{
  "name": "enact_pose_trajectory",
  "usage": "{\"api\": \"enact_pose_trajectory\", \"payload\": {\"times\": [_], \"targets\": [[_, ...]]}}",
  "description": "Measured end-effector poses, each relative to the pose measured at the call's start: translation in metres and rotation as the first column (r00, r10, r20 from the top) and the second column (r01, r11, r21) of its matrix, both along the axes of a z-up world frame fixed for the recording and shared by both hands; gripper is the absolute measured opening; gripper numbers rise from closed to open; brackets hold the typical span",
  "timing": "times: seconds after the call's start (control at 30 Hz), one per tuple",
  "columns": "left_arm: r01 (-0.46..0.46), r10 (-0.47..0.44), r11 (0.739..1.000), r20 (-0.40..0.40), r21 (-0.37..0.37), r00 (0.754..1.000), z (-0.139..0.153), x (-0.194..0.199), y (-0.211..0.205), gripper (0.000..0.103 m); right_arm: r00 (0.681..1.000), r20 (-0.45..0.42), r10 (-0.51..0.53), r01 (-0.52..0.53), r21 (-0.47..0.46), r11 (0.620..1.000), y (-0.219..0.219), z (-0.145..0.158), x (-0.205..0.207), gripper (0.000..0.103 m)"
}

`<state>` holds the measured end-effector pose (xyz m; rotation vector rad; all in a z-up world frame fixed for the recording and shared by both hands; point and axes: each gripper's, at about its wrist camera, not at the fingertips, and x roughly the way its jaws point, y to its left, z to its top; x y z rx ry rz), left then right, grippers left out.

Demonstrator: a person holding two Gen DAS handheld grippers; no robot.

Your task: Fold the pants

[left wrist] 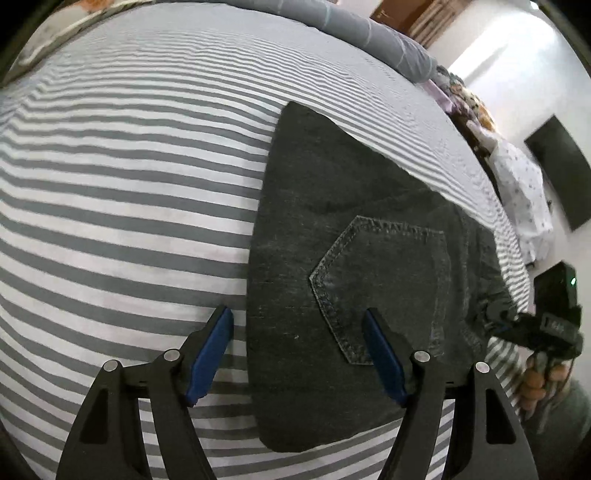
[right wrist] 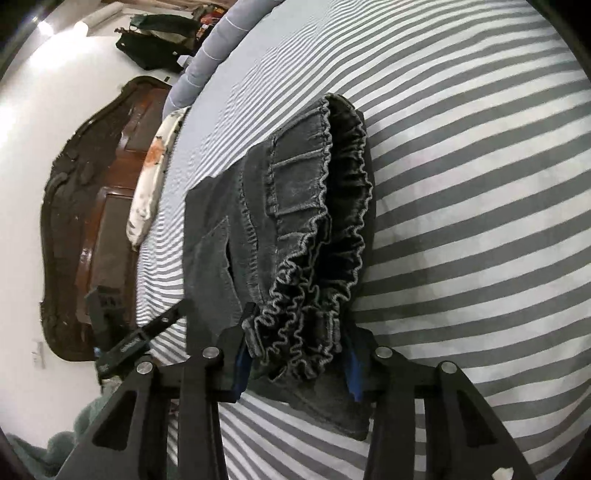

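Dark grey denim pants lie folded in a compact stack on the striped bedsheet; a back pocket faces up. My left gripper is open above the stack's folded left edge, holding nothing. In the right wrist view the pants' ruffled elastic waistband faces me. My right gripper is open with its blue pads on either side of the waistband end, and I cannot tell whether they touch the cloth. The right gripper also shows in the left wrist view, at the stack's right end.
A grey rolled blanket lies along the far edge of the bed. A dark wooden headboard and a floral pillow are at the bed's side. A black screen hangs on the white wall.
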<state>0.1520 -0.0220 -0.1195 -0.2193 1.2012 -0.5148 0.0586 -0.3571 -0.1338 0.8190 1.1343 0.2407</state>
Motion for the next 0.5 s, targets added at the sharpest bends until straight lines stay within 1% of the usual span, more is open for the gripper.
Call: {"api": "enact_pose_trajectory", "payload": {"times": [0.07, 0.13, 0.3, 0.37, 0.4, 0.47, 0.5], "targets": [[-0.036, 0.035, 0.999, -0.013, -0.030, 0.999, 0.001, 0.002, 0.011, 0.072, 1.000, -0.006, -0.008, 0.008, -0.008, 1.000, -0.004, -0.001, 0.001, 0.042], [-0.047, 0.046, 0.998, -0.025, -0.040, 0.999, 0.000, 0.006, 0.012, 0.072, 1.000, -0.009, -0.013, 0.013, -0.003, 1.000, -0.008, -0.003, 0.001, 0.042], [-0.031, 0.030, 0.998, -0.035, -0.050, 0.999, -0.002, 0.014, 0.009, 0.072, 0.999, -0.009, -0.034, 0.034, 0.010, 0.999, -0.015, -0.008, 0.003, 0.042], [-0.019, 0.016, 0.997, -0.046, -0.075, 0.999, -0.002, 0.018, 0.009, 0.072, 0.999, -0.006, -0.040, 0.040, 0.011, 0.999, -0.016, -0.009, 0.004, 0.042], [-0.014, 0.009, 0.996, -0.055, -0.090, 0.998, -0.002, 0.020, 0.008, 0.071, 0.999, -0.004, -0.045, 0.045, 0.013, 0.999, -0.016, -0.010, 0.005, 0.042], [0.008, -0.018, 0.993, -0.086, -0.117, 0.996, -0.004, 0.024, 0.005, 0.058, 0.999, -0.004, -0.054, 0.054, 0.019, 0.998, -0.020, -0.012, 0.008, 0.042], [0.022, -0.033, 0.994, -0.097, -0.111, 0.995, -0.004, 0.025, 0.002, 0.058, 0.998, -0.003, -0.057, 0.057, 0.022, 0.998, -0.021, -0.013, 0.008, 0.043]]}}
